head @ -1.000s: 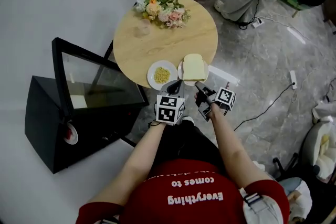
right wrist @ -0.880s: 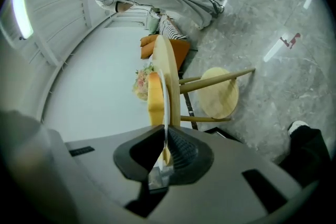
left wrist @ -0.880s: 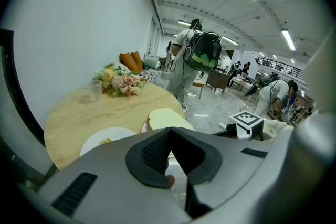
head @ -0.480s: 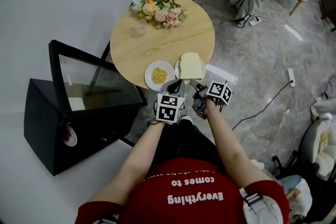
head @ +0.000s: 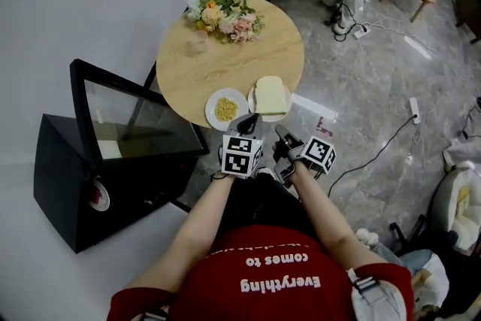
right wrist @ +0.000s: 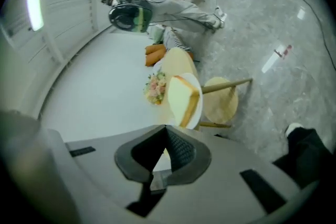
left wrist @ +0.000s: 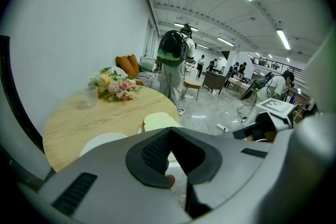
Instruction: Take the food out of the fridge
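Overhead, bread slice (head: 271, 95) lies flat; right gripper view shows crust (right wrist: 192, 106).

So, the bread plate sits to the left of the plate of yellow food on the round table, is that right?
Not quite: the head view shows the bread plate to the right of the plate of yellow food on the round table.
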Motion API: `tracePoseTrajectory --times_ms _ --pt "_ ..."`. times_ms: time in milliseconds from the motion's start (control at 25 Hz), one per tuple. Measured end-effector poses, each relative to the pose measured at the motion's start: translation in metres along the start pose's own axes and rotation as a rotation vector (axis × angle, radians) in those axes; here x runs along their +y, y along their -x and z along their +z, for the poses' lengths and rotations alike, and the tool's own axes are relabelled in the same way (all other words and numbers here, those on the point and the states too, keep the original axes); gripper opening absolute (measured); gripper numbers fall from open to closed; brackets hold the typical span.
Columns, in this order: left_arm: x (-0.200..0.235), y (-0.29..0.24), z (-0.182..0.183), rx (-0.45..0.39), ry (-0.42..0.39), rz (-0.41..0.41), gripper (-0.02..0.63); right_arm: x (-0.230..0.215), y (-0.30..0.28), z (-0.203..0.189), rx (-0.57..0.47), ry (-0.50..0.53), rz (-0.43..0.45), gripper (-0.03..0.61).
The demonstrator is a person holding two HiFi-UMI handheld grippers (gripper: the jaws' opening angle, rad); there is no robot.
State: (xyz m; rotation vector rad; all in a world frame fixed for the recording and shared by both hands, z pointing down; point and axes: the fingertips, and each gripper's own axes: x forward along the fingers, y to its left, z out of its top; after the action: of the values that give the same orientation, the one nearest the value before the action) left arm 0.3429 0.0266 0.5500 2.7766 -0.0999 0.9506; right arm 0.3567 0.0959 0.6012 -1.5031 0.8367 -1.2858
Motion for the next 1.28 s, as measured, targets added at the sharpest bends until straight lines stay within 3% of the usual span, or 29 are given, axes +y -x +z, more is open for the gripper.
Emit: tracePoseTrajectory --times_ms 80,160,400,640,1000,1280 --pt "-0.004 0.002 0.0 0.002 -0.043 0.004 0.003 0.014 0.001 -0.001 0.012 0.106 0.025 0.011" --pt "-0.009 0.005 0.003 -0.014 -0.072 0.007 0.003 0.022 0.001 -0.005 0.032 0.15 0.038 0.011" --pt "-0.015 0.021 0.01 -0.052 -0.026 -0.013 0.003 0.034 0.011 -0.021 0.063 0.132 0.098 0.011" --pt "-0.012 0.067 0.026 -0.136 0.006 -0.013 0.003 0.069 0.017 -0.054 0.122 0.156 0.212 0.011" --pt "0.03 0.192 -0.018 -0.212 0.116 0.117 0.003 0.108 0.017 -0.162 0.277 0.191 0.294 0.011" --pt "0.068 0.289 -0.073 -0.265 0.246 0.264 0.003 0.118 0.016 -0.272 0.519 0.234 0.294 0.011"
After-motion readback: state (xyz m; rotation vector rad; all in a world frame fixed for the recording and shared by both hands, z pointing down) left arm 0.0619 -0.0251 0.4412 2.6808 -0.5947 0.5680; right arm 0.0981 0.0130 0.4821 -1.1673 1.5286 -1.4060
